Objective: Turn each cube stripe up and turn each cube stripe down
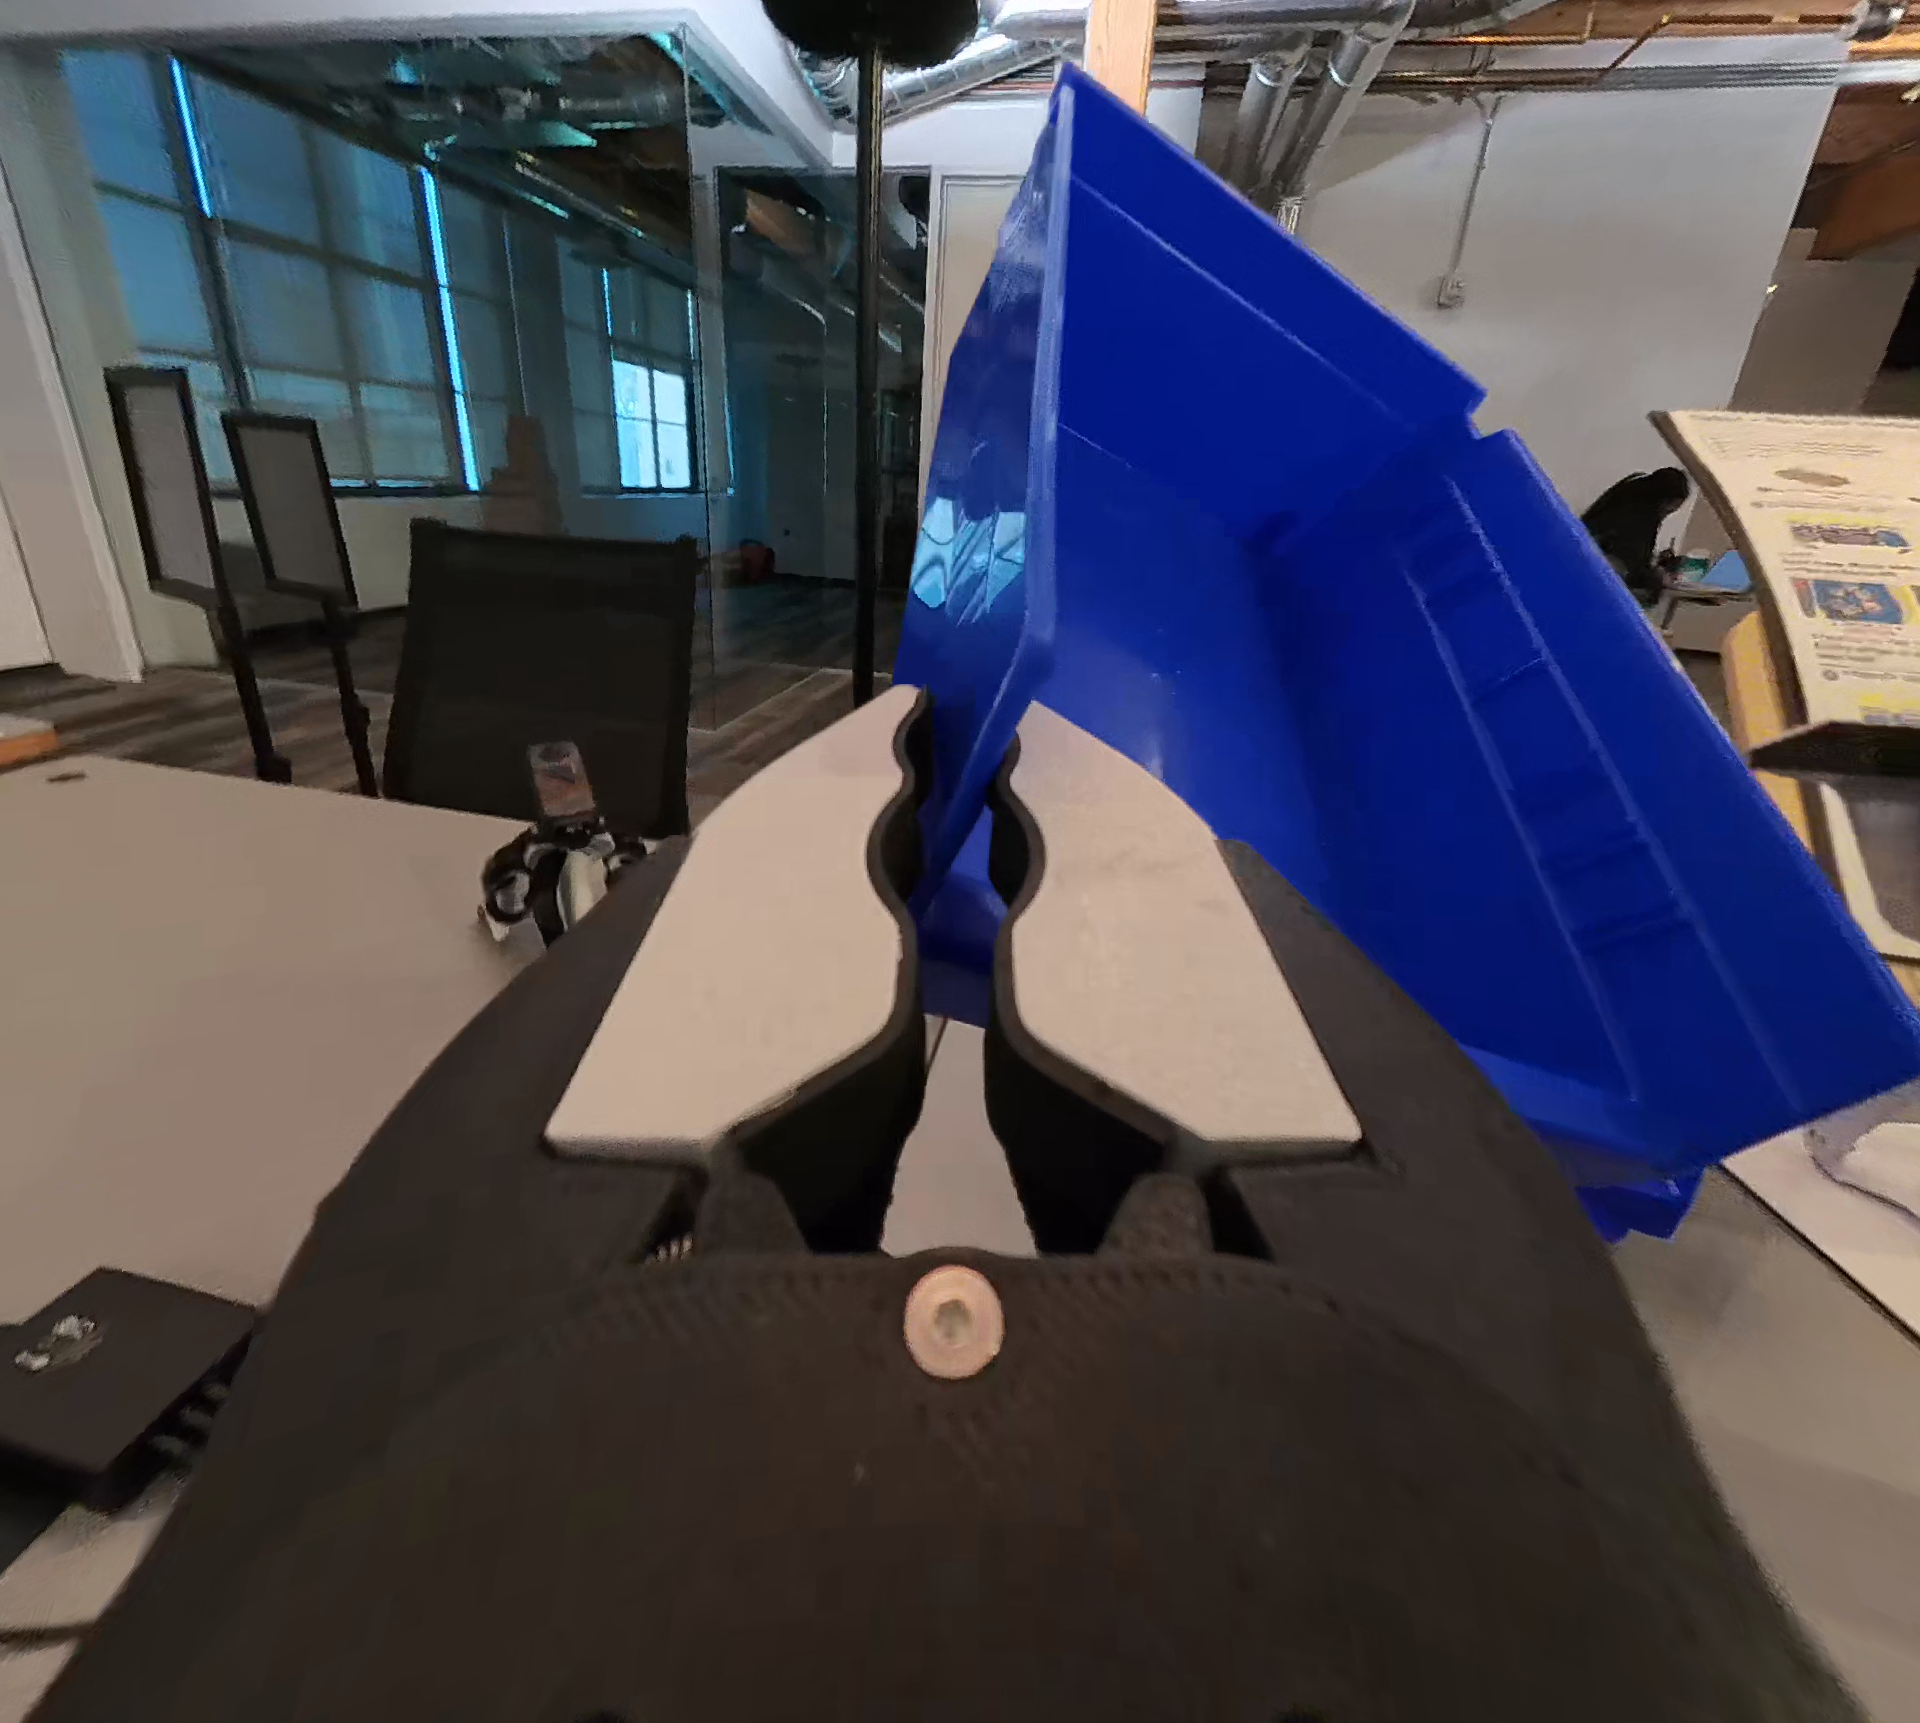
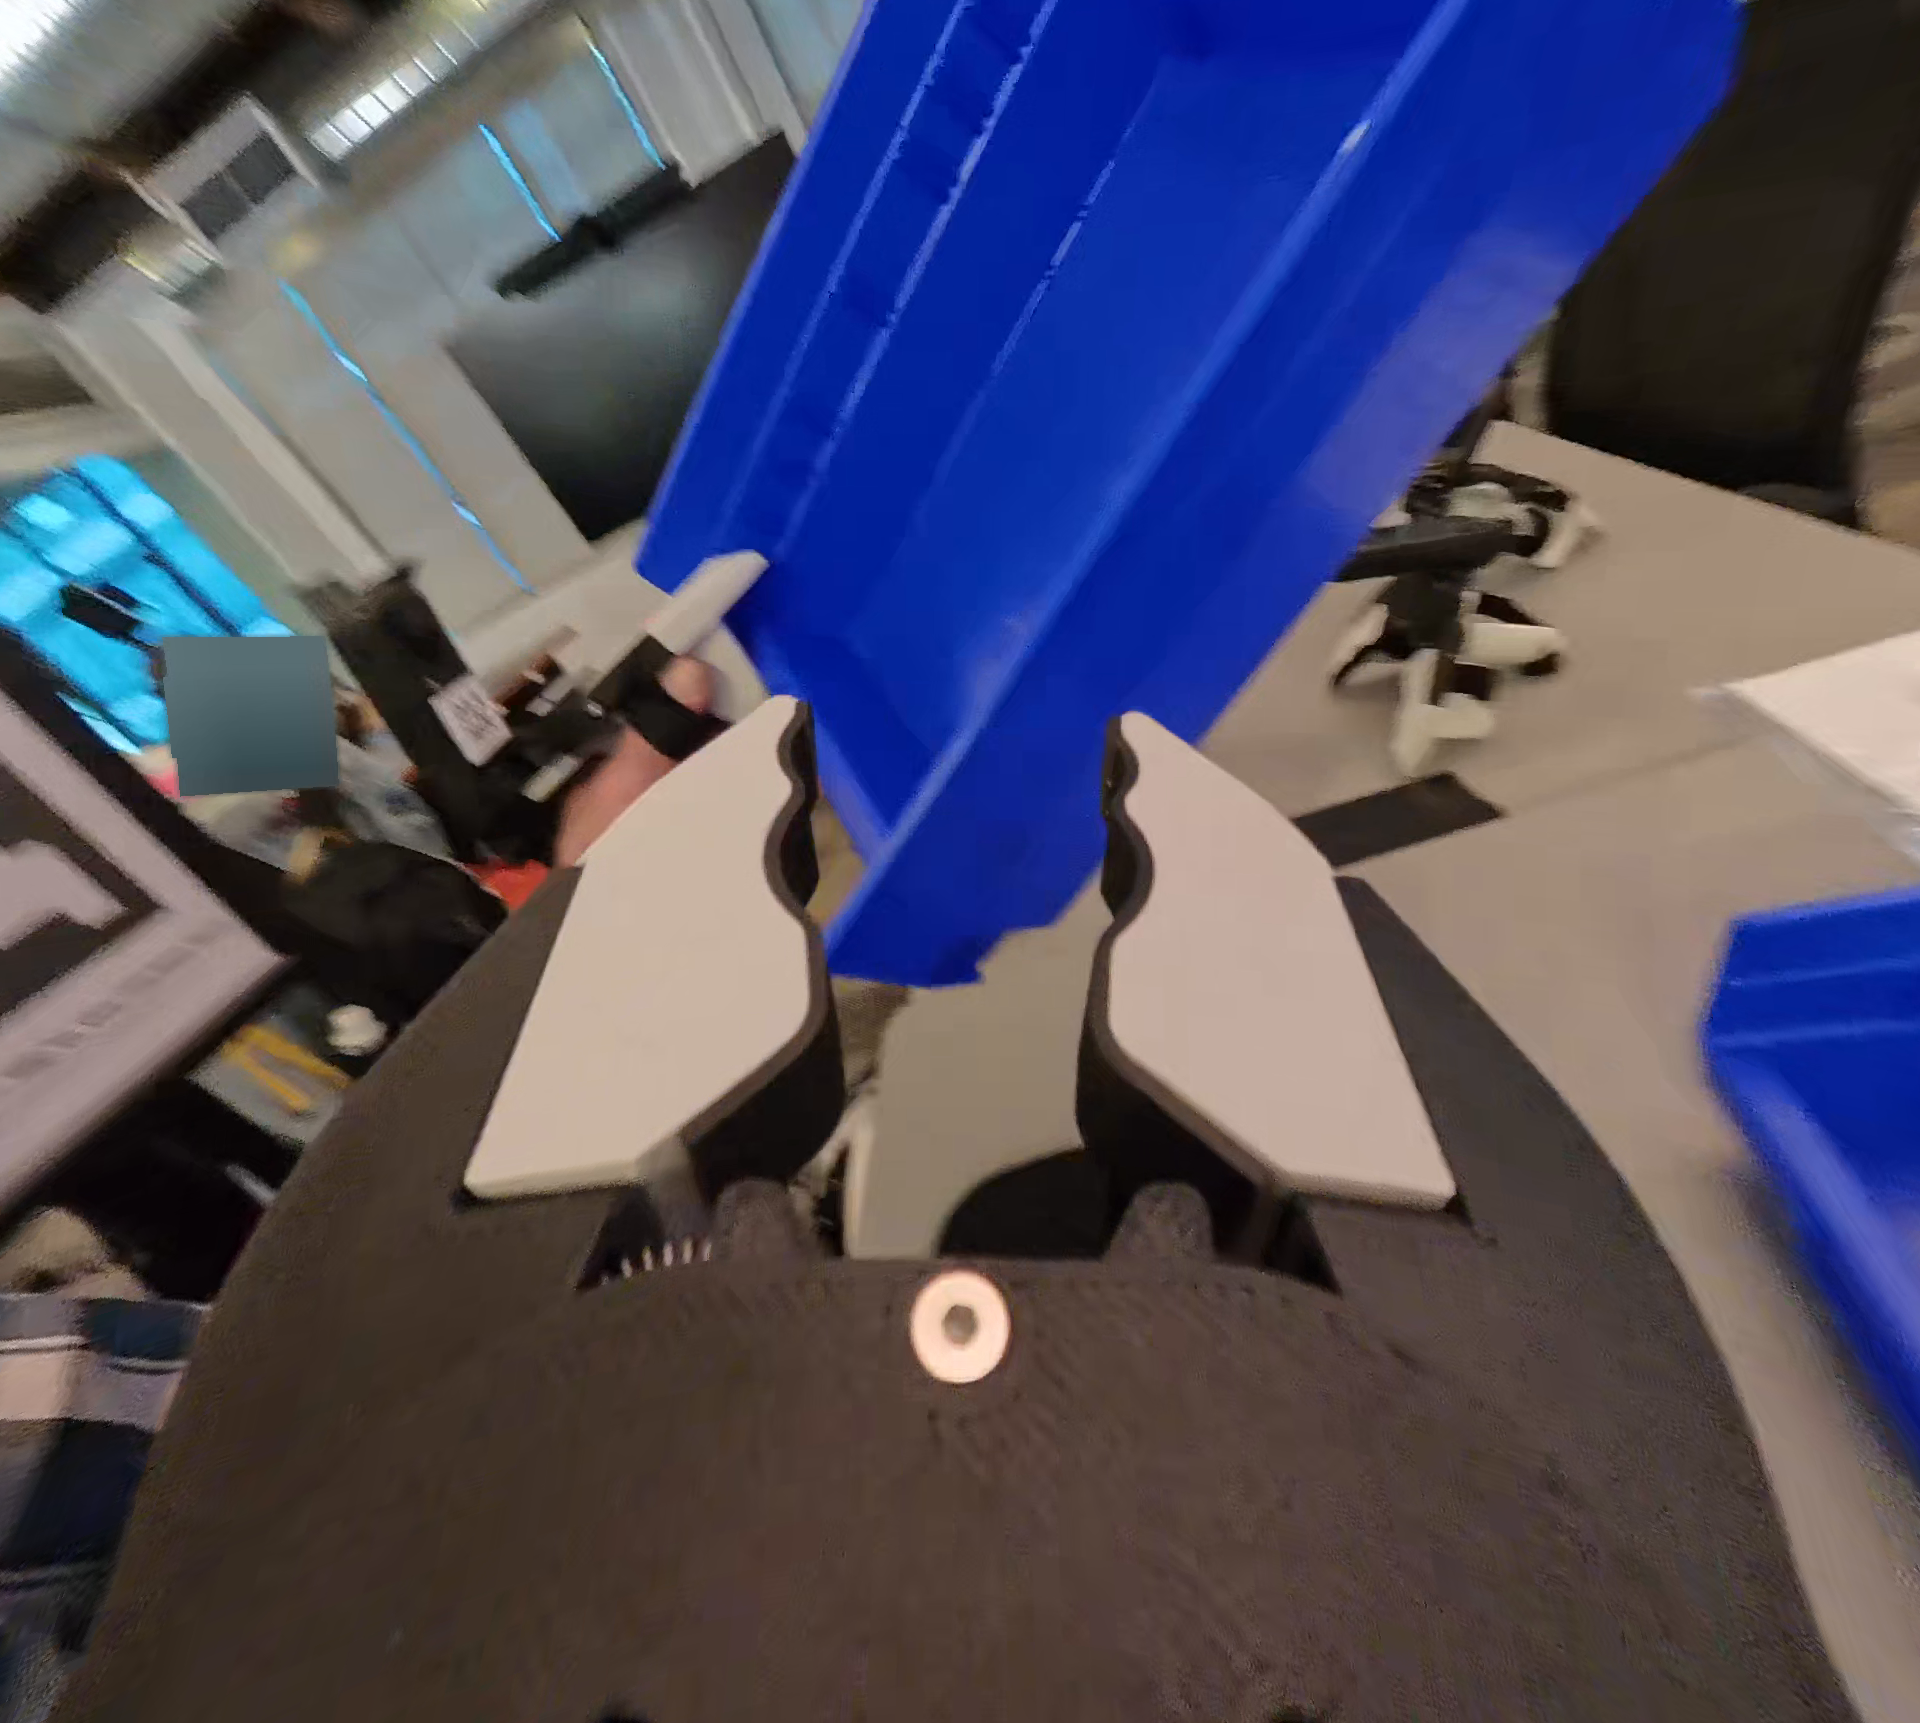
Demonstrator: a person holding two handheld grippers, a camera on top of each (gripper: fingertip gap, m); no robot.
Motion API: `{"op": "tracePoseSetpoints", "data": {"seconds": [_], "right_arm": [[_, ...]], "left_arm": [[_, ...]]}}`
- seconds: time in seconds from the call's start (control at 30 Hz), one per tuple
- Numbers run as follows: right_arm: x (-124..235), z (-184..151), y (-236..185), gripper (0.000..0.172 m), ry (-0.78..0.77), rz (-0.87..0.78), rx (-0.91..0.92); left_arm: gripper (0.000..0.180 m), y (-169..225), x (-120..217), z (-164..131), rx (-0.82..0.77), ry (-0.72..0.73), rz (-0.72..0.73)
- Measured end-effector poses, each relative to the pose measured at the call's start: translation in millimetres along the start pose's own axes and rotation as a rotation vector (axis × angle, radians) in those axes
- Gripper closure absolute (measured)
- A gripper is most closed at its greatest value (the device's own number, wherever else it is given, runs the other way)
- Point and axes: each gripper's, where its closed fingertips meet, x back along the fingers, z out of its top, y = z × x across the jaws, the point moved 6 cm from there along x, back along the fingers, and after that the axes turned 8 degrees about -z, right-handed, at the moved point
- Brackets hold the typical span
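The left gripper (image 1: 961, 738) has its jaws almost closed on the thin side wall of a blue bin (image 1: 1299, 634); both pads press on the plastic, and the bin is lifted from the table (image 1: 208, 946) and tilted steeply, its open side toward the camera. The right gripper (image 2: 956, 759) has its jaws wide open around the lower corner of the same bin; there is a clear gap between each pad and the plastic, so it holds nothing. In the right wrist view the left gripper's finger shows at the bin's far edge. The inside of the lifted bin that can be seen is bare: no cube lies in it. A second blue bin (image 2: 1829, 1102) stands at the right edge of the right wrist view, blurred, and I cannot tell what is in it. The cubes of the task do not appear in any view, so I cannot say where they are or which way their stripes face. As I judge it, the turning of cubes is not in progress now; this moment concerns only the bin.
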Motion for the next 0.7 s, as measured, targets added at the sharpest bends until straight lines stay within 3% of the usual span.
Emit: {"op": "tracePoseSetpoints", "data": {"seconds": [0.27,0.47,0.7], "right_arm": [[0.2,-0.3,5.0,0.112,0.007,-0.090,-0.033],[27.4,10.0,16.7,0.138,0.077,-0.047,-0.105],[79.0,38.4,24.3,0.160,0.152,-0.180,-0.001]], "left_arm": [[0.173,66.0,-6.6,29.2,-0.167,0.082,-0.074],[0.172,110.2,0.1,49.5,-0.349,0.199,-0.109],[0.169,182.4,6.4,63.3,-0.483,0.344,-0.174]]}}
